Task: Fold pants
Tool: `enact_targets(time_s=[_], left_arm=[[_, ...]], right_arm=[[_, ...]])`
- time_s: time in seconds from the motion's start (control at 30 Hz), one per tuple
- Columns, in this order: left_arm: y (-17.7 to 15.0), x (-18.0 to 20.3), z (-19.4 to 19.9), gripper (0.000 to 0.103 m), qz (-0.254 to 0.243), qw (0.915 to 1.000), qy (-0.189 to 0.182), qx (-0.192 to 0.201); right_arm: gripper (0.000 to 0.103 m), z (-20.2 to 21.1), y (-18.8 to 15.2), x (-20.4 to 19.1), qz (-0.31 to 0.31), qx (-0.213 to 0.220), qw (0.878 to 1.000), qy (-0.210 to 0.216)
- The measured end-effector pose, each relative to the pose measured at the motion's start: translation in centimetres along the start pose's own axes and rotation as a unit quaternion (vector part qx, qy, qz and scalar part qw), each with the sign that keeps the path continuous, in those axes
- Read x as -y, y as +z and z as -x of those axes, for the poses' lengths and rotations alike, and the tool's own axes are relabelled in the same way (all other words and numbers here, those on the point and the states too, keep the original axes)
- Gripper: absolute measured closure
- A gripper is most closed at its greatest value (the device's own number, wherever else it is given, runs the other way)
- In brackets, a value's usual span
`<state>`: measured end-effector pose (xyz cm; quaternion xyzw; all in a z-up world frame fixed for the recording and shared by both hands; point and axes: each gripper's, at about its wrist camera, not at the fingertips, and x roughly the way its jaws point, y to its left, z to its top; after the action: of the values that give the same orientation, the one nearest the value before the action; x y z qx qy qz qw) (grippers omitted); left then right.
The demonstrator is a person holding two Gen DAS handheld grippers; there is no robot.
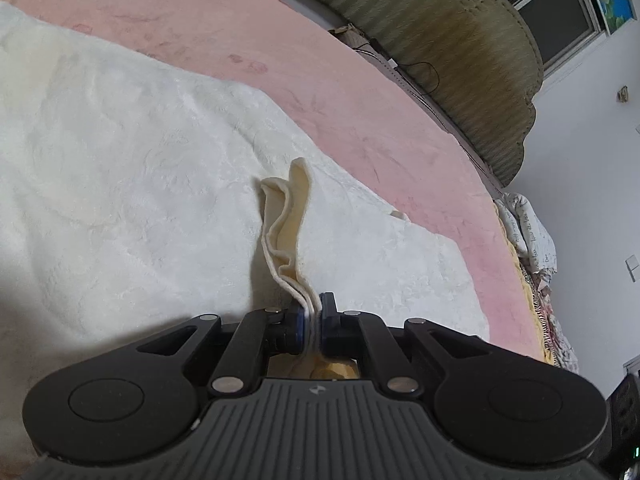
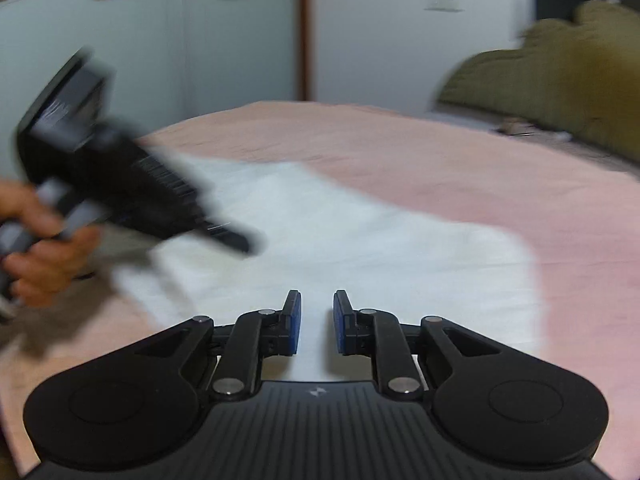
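My left gripper (image 1: 313,320), bottom centre of its own view, is clamped tight on a bunched fold of the cream pants (image 1: 120,168); the pinched edge stands up betw. the blue pads (image 1: 329,312) & runs toward mid-frame. Rest of the pants lies flat across left & centre of the frame on the pink bedsheet (image 1: 360,112). Olive headboard (image 1: 460,52) upper right, window (image 1: 560,8) behind it.

My right gripper (image 2: 317,320), bottom centre of the rt view, has a narrow gap, nothing betw. its pads, above the white cloth. Rt view is blurred. At left edge a hand (image 2: 40,248) grips the other tool's handle, its nose down on the pants. Wardrobe doors (image 2: 240,32) across the top.
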<state>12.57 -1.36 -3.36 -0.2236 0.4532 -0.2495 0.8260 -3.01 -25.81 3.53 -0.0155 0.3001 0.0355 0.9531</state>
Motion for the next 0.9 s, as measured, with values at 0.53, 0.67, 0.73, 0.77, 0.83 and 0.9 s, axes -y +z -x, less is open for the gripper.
enact_targets(time_s=[0.53, 0.67, 0.73, 0.77, 0.83, 0.9], left_arm=[[0.2, 3.4, 2.2, 0.077, -0.117, 0.9875, 0.089, 0.057], [1.1, 5.2, 0.8, 0.039, -0.189, 0.97, 0.136, 0.07], [1.1, 5.7, -0.4, 0.039, -0.209, 0.9601, 0.172, 0.071], [1.0, 5.8, -0.9, 0.039, -0.214, 0.9576, 0.18, 0.069], [0.7, 5.7, -1.2, 0.039, -0.218, 0.9573, 0.178, 0.068], [0.3, 5.8, -1.3, 0.038, -0.222, 0.9551, 0.182, 0.074]], right_arm=[[0.085, -1.7, 3.6, -1.5, -0.006, 0.004, 0.998, 0.069], [0.065, -7.7, 3.4, -5.1, 0.025, -0.031, 0.996, 0.076], [0.043, -8.9, 3.0, -5.2, 0.022, -0.008, 0.998, 0.058], [0.042, -8.7, 3.2, -4.8, 0.008, -0.011, 0.998, 0.061], [0.042, -8.0, 3.4, -4.4, -0.001, -0.011, 0.998, 0.056], [0.042, -6.4, 3.3, -4.0, 0.007, -0.001, 0.999, 0.043]])
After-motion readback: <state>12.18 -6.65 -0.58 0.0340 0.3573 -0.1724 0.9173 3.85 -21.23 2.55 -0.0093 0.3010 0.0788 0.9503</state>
